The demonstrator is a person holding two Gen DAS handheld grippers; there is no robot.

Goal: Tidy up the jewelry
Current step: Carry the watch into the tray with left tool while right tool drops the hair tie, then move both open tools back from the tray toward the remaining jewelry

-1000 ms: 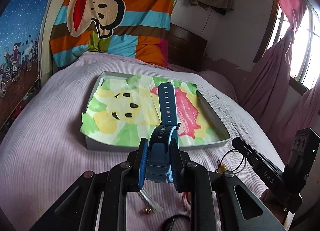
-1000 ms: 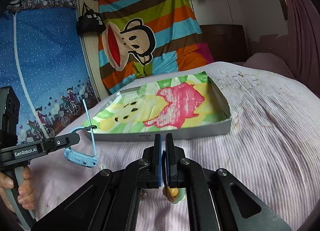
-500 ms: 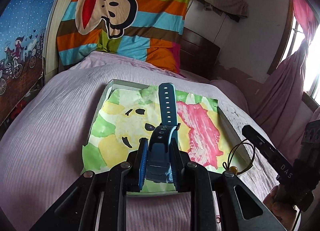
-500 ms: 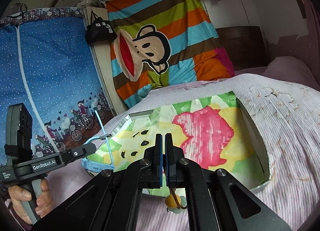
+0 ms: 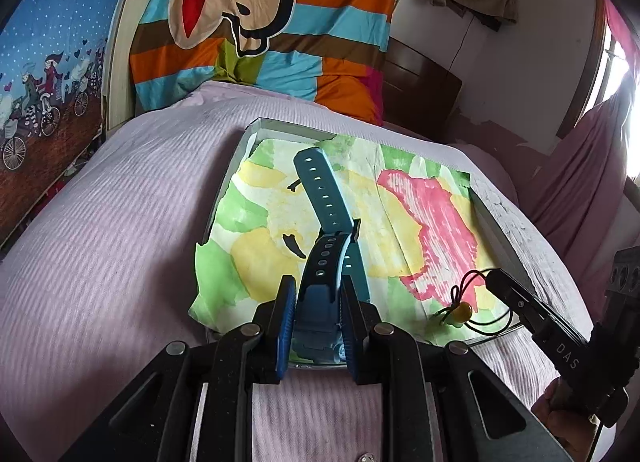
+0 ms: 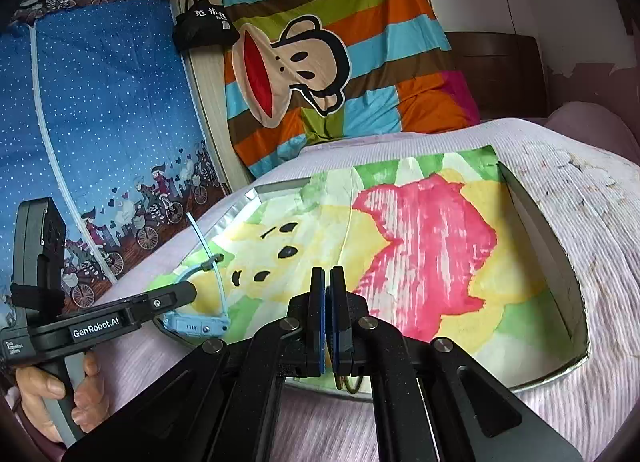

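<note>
Left wrist view: left gripper clamped on the case of a blue watch, strap reaching forward and up over the painted paper lining of a shallow tray on the pink bedspread. Watch case at the tray's near rim, over it. Off to the right, right gripper pinching a black cord with a yellow bead; bead low over the paper near the tray's near right corner, touching or just above, hard to tell which. Likely handling: watch light, case rigid, strap rubbery and floppy, so best held by the case, as here. Cord limp and thin, prone to slipping and tangling; bead hard, small and likely to roll, so better taken by the cord near the knot.

Right wrist view: right gripper almost fully closed, cord loops hanging beneath. Left gripper at left, carrying the watch at the tray's left near edge.

Against the frame one second back: both grippers closer in, now over the tray; then, bead down near the bedspread, short of the rim, and watch short of the tray. Grips unchanged.
</note>
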